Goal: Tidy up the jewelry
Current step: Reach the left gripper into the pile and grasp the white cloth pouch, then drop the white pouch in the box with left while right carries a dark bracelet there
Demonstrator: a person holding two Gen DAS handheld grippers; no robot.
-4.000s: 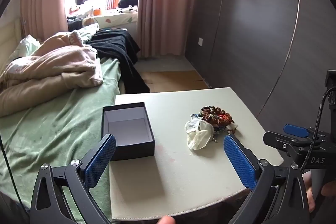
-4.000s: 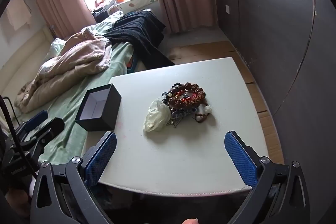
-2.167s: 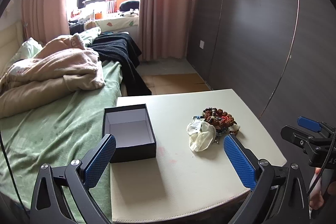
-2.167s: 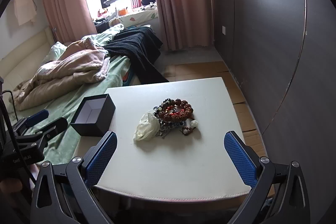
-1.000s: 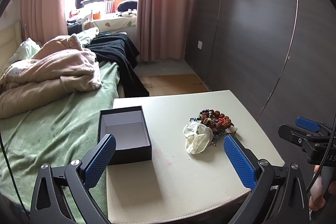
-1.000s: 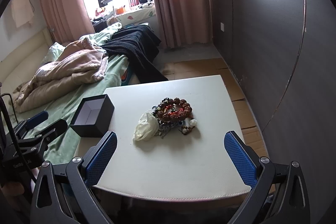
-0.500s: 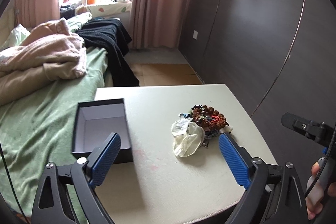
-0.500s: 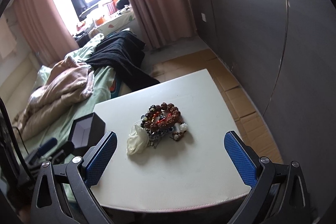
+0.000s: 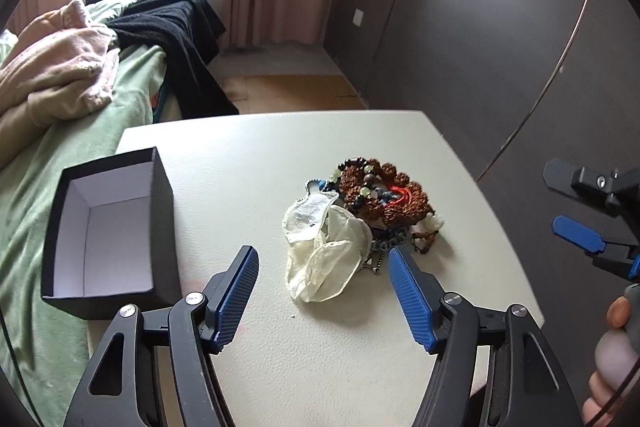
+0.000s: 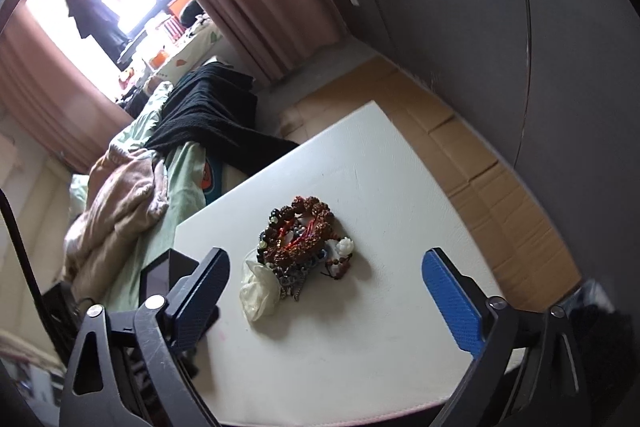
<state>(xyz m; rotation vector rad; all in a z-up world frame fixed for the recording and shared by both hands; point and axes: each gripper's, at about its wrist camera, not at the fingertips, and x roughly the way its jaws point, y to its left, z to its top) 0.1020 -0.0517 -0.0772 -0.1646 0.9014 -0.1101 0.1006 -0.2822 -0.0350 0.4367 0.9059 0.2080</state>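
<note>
A heap of beaded jewelry with brown beads and red cord lies on the white table, and a crumpled cream pouch rests against its near side. At the table's left edge stands an open black box, white inside. My left gripper hovers just short of the pouch; its jaws are closing with nothing pressed between the pads. In the right wrist view the jewelry heap and pouch lie ahead of my right gripper, whose wide jaws are closing slightly on nothing. Its left finger partly hides the box.
A bed with a green sheet, a pink blanket and a black garment borders the table's left side. Dark panels stand on the right, with cardboard on the floor. A hand holds the right gripper.
Both grippers have come lower and nearer to the jewelry heap. The left jaws have narrowed. The right wrist view has rolled, so the table now looks tilted.
</note>
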